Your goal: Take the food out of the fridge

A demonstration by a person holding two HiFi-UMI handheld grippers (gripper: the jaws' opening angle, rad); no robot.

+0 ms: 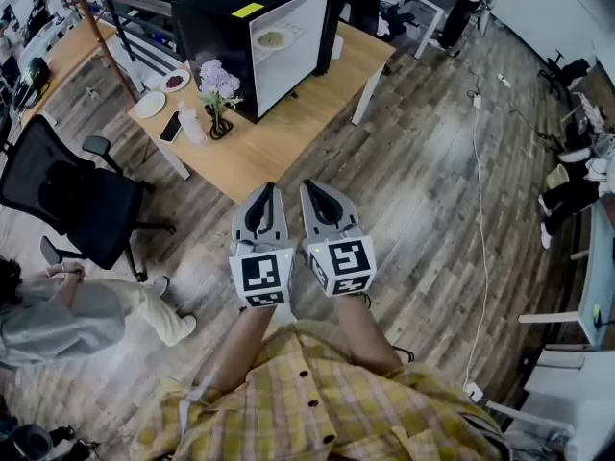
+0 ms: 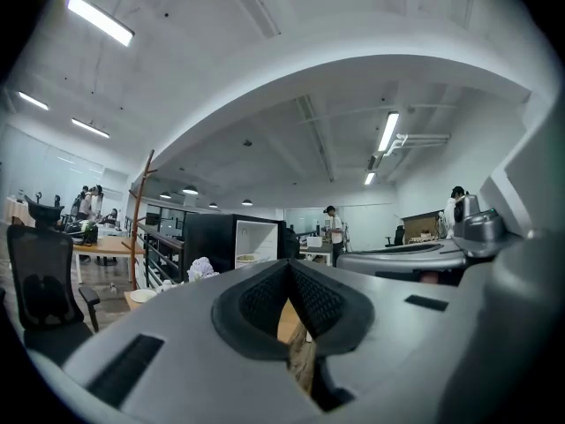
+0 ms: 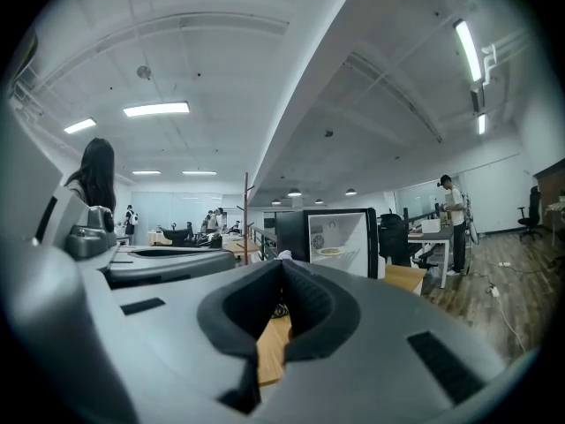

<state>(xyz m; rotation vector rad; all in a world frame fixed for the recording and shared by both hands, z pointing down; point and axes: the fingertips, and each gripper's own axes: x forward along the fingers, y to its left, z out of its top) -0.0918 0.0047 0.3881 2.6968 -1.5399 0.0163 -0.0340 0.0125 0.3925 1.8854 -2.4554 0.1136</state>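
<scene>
While left gripper (image 1: 266, 189), right gripper (image 1: 312, 186) are hovering shut, empty, flower vase (image 1: 218, 99) is standing between fingertips and seemingly open fridge (image 1: 226, 22).

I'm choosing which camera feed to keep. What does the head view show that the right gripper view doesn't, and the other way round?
Only the head view shows the wearer's yellow checked shirt, the black office chair and two plates on the table beside the fridge. Only the right gripper view shows the ceiling lights and a person standing at a desk. Both show the open black fridge, the plate of food inside it and the wooden table.
</scene>
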